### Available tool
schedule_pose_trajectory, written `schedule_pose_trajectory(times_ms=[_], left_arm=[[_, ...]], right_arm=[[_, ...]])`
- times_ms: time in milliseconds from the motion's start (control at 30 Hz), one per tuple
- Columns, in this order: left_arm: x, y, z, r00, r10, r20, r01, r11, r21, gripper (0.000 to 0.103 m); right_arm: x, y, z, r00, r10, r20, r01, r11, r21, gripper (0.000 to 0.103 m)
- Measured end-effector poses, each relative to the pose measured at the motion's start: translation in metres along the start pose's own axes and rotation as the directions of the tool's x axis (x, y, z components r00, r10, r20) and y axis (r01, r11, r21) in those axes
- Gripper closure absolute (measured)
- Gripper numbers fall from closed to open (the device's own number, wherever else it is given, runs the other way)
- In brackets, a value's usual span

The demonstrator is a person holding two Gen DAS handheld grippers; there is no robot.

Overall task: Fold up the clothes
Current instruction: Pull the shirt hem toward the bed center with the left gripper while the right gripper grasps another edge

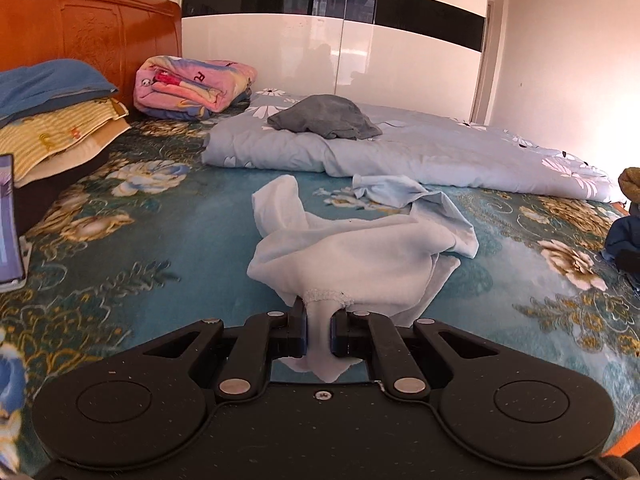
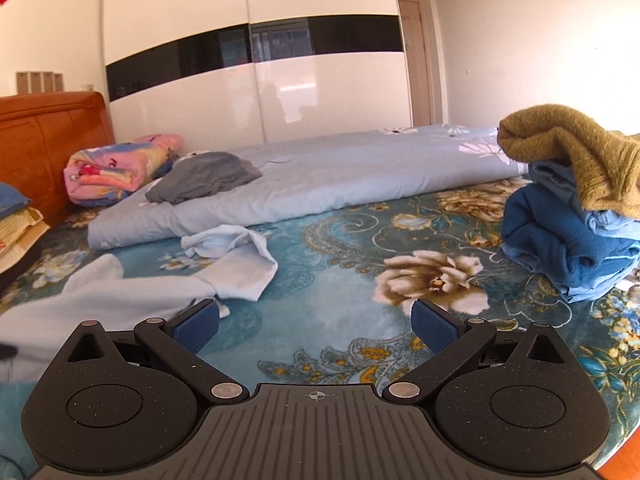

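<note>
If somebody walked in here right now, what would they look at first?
Probably the pale blue garment, crumpled in the middle of the flowery bedspread, with one edge pinched in the left gripper. The right gripper is open and holds nothing. Next, the mustard sweater draped over a pile of blue clothes on the right, and the pink blanket by the wooden headboard.

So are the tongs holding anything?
Left tongs pinch the pale blue garment at a lace-trimmed edge. Right tongs are open, holding nothing.
</note>
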State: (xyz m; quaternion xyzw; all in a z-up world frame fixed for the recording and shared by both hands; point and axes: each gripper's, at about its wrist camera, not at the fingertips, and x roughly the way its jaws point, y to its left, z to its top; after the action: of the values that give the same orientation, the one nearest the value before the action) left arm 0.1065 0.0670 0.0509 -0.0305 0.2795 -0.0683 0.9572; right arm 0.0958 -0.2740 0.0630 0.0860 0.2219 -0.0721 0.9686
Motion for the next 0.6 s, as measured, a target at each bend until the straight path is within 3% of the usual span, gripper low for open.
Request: schedule_pose_trajectory(times_ms=[200,600], left_arm=[[-0.015,0.019,-0.025,0.999,0.006,-0.04,-0.008,0.999,-0.053,0.095],[-0.028,0.024,-0.038,0.998,0.018,-0.053,-0.019,1.0,-0.022,0.081]], right_arm=[[-0.019,0.012,-0.006,1.0,0.013,-0.013,-0.013,1.0,-0.02,0.0],[-0.029,0.036,-0.011,0.998,0.052,-0.036,-0.054,0.997,-0.053,0.0]])
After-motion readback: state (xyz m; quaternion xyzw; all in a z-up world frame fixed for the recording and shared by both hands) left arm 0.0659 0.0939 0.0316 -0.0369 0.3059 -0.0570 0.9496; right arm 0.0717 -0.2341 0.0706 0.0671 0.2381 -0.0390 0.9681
